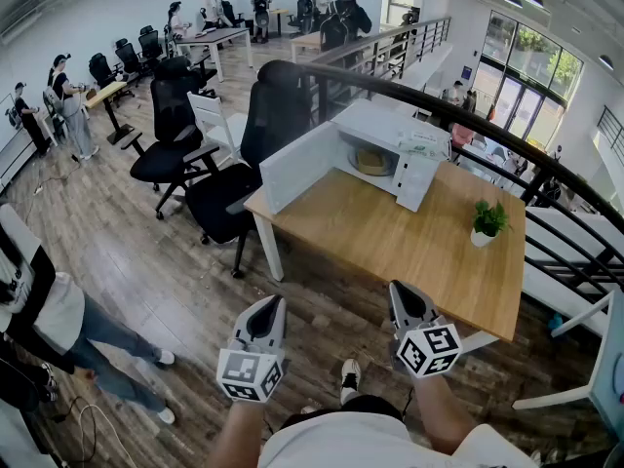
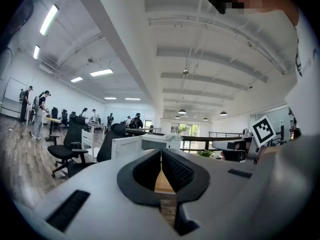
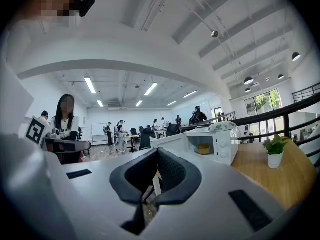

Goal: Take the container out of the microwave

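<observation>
A white microwave (image 1: pixel 385 130) stands on the far side of a wooden table (image 1: pixel 390 247), with its door (image 1: pixel 297 169) swung open to the left. Inside it sits a small yellowish container (image 1: pixel 371 161); the right gripper view shows the same container (image 3: pixel 203 149) in the open microwave (image 3: pixel 220 141). My left gripper (image 1: pixel 270 306) and right gripper (image 1: pixel 403 292) hover side by side before the table's near edge, well short of the microwave. Each is shut with nothing between its jaws. In the left gripper view the microwave (image 2: pixel 162 142) is far off beyond the left gripper (image 2: pixel 161 152).
A small potted plant (image 1: pixel 487 223) stands on the table's right side. Black office chairs (image 1: pixel 229 178) crowd the table's left end, and a dark curved railing (image 1: pixel 458 115) runs behind it. Several people stand around desks at the back, and one person (image 1: pixel 44 325) is at my left.
</observation>
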Action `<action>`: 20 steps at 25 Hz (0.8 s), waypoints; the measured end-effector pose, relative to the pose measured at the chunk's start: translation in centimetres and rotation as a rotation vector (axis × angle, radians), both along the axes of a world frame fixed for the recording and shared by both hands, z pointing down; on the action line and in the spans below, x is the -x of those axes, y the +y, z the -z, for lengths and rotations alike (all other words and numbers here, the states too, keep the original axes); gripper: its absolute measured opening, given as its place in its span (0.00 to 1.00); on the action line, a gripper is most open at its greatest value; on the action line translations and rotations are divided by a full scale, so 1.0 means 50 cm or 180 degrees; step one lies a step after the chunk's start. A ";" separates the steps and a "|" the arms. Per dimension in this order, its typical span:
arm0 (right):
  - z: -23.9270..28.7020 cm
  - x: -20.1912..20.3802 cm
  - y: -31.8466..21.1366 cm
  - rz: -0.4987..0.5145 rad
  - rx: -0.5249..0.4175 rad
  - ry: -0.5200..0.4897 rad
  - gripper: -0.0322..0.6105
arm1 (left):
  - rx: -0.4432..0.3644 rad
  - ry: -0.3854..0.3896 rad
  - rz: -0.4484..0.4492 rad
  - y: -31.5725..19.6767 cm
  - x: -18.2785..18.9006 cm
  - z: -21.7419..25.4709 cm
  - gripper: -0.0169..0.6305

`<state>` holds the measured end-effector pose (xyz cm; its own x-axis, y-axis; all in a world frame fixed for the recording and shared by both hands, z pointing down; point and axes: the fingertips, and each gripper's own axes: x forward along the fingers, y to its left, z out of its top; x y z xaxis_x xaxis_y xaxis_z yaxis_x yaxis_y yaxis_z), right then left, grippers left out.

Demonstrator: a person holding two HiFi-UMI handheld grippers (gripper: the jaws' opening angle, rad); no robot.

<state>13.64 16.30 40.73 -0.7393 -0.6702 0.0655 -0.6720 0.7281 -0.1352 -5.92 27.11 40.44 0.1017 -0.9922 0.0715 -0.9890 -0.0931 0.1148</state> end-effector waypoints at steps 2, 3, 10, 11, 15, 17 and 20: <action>-0.001 0.002 -0.001 0.0003 0.0000 0.0000 0.08 | -0.0005 0.0003 0.0001 0.000 0.001 -0.001 0.08; -0.002 0.003 -0.001 0.0004 -0.0003 0.0004 0.08 | -0.0007 0.0004 0.0001 0.000 0.002 -0.002 0.08; -0.002 0.009 -0.005 0.0013 -0.0001 0.0024 0.08 | -0.0001 0.0027 0.0014 -0.003 0.005 -0.003 0.08; -0.001 0.010 -0.006 0.0014 0.0002 0.0023 0.08 | 0.0002 0.0029 0.0015 -0.004 0.006 -0.002 0.08; 0.008 0.015 -0.010 0.0038 -0.0011 -0.0043 0.08 | 0.0006 0.0045 0.0016 -0.008 0.008 0.000 0.08; 0.009 0.018 -0.012 0.0049 -0.0019 -0.0066 0.08 | 0.0011 0.0053 0.0018 -0.011 0.008 -0.002 0.08; 0.005 0.023 -0.021 0.0050 0.0022 -0.0059 0.08 | 0.0020 0.0063 0.0036 -0.016 0.013 -0.004 0.08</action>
<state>12.49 15.27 40.46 -0.7508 -0.6582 0.0563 -0.6580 0.7375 -0.1525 -6.58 26.30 40.63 0.0919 -0.9929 0.0759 -0.9876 -0.0811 0.1348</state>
